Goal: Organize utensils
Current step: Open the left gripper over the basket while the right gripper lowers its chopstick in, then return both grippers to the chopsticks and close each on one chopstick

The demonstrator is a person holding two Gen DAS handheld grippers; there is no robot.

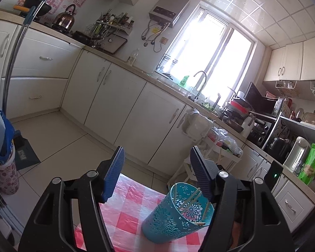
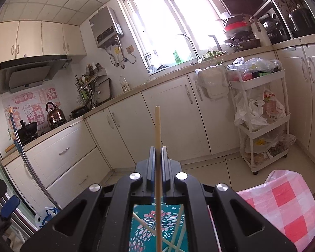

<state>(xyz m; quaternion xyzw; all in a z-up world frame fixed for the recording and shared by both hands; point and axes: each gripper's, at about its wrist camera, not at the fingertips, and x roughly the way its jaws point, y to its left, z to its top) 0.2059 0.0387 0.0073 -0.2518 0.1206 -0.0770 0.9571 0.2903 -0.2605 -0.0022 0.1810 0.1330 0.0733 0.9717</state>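
Note:
A teal cut-out utensil holder (image 1: 174,214) stands on the red-and-white checked tablecloth (image 1: 130,214) and has several wooden chopsticks (image 1: 189,201) in it. My left gripper (image 1: 156,168) is open and empty, raised above the table, with the holder low between its fingers toward the right one. My right gripper (image 2: 158,153) is shut on a single wooden chopstick (image 2: 157,126) that stands upright through its jaws. Its lower end reaches down into the teal holder (image 2: 145,229), seen from above below the gripper body, with other chopsticks inside.
White kitchen cabinets (image 1: 124,105) run along the counter with a sink and tap (image 1: 201,84) under the window. A white trolley (image 2: 260,115) with plastic bags stands by the cabinets. A floral bin (image 1: 2,174) with a blue bag stands on the floor at left.

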